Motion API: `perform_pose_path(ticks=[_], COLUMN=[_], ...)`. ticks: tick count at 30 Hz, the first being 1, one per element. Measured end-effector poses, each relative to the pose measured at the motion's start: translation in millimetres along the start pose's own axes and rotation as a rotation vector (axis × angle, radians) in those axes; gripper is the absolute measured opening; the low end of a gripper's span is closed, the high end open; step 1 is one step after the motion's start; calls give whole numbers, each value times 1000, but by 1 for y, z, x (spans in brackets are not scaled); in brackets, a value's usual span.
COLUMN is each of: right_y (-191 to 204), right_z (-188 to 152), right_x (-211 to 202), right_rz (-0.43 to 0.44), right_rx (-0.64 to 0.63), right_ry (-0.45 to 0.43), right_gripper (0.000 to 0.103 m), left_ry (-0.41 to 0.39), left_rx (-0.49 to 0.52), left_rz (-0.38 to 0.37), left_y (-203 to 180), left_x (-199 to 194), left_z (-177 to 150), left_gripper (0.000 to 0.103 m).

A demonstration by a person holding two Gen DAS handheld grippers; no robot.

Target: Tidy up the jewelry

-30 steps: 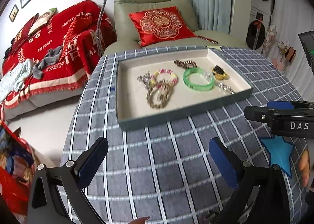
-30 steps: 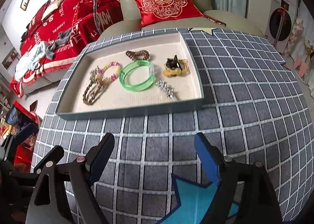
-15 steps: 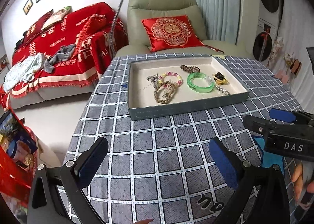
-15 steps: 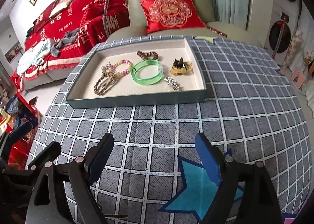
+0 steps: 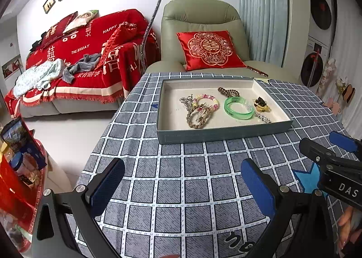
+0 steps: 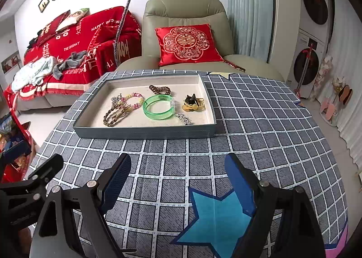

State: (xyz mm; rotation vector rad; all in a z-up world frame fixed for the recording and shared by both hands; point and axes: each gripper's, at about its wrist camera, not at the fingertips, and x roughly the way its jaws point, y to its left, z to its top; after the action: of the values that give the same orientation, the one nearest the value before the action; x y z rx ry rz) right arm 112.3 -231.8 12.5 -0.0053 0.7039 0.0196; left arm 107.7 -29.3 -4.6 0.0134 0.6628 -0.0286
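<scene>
A shallow grey tray (image 5: 221, 134) (image 6: 144, 132) sits on the checked tablecloth and holds the jewelry. In it lie a green bangle (image 5: 238, 108) (image 6: 159, 107), a pastel bead bracelet (image 5: 206, 101) (image 6: 133, 99), a braided rope bracelet (image 5: 198, 117) (image 6: 113, 116), a dark brown bracelet (image 5: 228, 92) (image 6: 159, 89), a gold and black piece (image 5: 261, 104) (image 6: 193, 103) and a silver piece (image 5: 262, 118) (image 6: 183, 119). My left gripper (image 5: 181, 188) is open and empty, well in front of the tray. My right gripper (image 6: 177, 185) is open and empty, over a blue star patch (image 6: 217, 219).
The table's left edge (image 5: 99, 142) drops to the floor. A green armchair with a red cushion (image 5: 209, 50) stands behind the table. A red-covered sofa (image 5: 74, 61) is at the left. A red bag of goods (image 5: 18, 167) sits by the table's near left.
Both grippers have pulled back and up from the tray, which now looks smaller and farther away. Both stay open and empty. The jewelry has not moved.
</scene>
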Motion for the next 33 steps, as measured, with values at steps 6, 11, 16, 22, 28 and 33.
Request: perform_pose_path(ticks=[6,11,16,22,28,33], right_y=[1,2,4,6,7,8], right_z=[-1,-1,0,1,1,1], right_x=[-1,0,2,4,3,5], right_rz=[-5,-5,-4,-1,-1,2], right_rx=[-8,-11,-16,-18,-19,-19], right_ry=[-1,6,11,14,14,15], right_gripper=[87,87,87,87,87,87], left_ry=[1,10,13,12,15,15], left_rx=[10,4,1,4,4,5], left_rz=[11,9,11,8,5,4], left_y=[-3,-2,-1,-1,-3,-3], left_x=[2,3,4,4,6,6], left_z=[-2,-3,-3,-3,-4,-4], left_gripper=[103,103,103,103,103,103])
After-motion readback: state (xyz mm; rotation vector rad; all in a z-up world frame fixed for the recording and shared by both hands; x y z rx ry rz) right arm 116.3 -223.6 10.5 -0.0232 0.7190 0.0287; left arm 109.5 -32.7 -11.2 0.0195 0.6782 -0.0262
